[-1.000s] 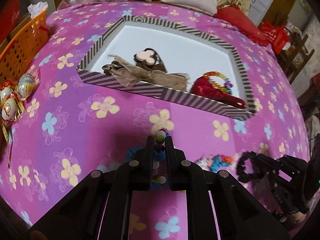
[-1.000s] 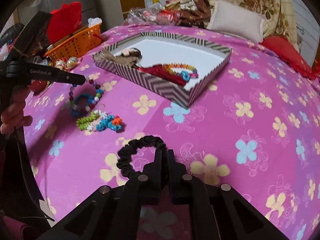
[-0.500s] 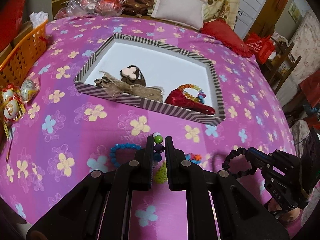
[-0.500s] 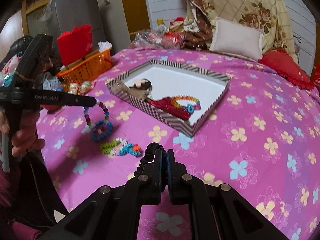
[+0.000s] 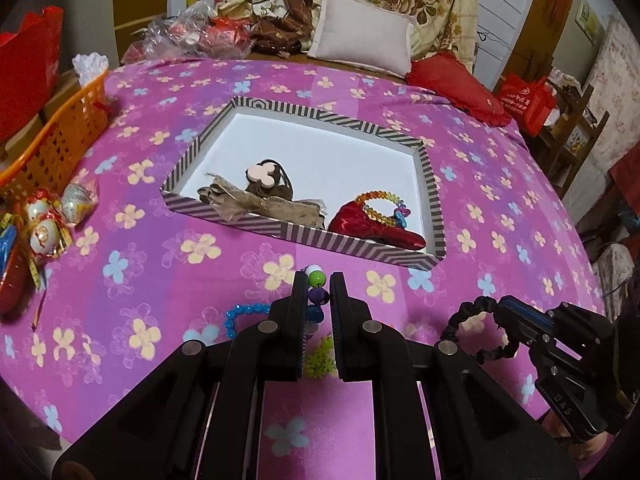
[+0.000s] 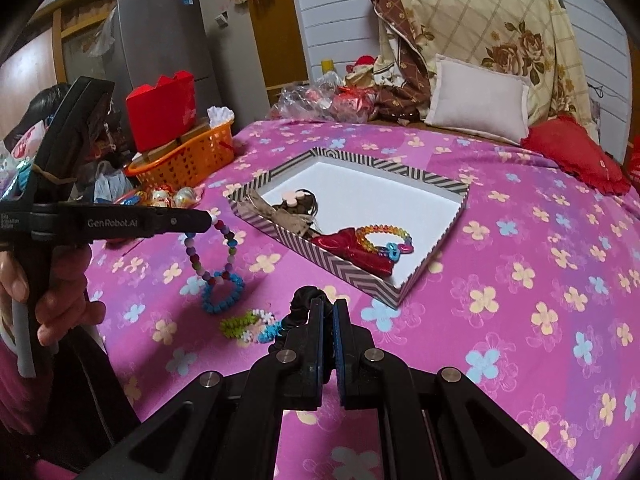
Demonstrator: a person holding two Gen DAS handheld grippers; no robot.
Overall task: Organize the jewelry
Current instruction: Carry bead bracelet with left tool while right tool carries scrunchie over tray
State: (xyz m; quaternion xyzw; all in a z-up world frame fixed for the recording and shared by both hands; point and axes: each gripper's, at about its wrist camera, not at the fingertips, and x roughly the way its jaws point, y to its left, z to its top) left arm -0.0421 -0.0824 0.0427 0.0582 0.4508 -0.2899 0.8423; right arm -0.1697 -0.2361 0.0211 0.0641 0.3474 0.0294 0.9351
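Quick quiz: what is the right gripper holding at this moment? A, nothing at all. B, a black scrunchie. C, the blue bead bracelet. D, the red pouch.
B: the right gripper is shut on the black scrunchie, which hangs from its tip above the bedspread; the blue bead bracelet lies on the bed and the red pouch sits in the striped box.

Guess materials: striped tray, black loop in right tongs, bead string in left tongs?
Striped tray: likely printed cardboard, matte, thin folded walls, white inside. Black loop: looks like ruffled fabric over elastic, a scrunchie. Bead string: round multicoloured beads, dull-looking here; plastic or coated wood, can't tell.
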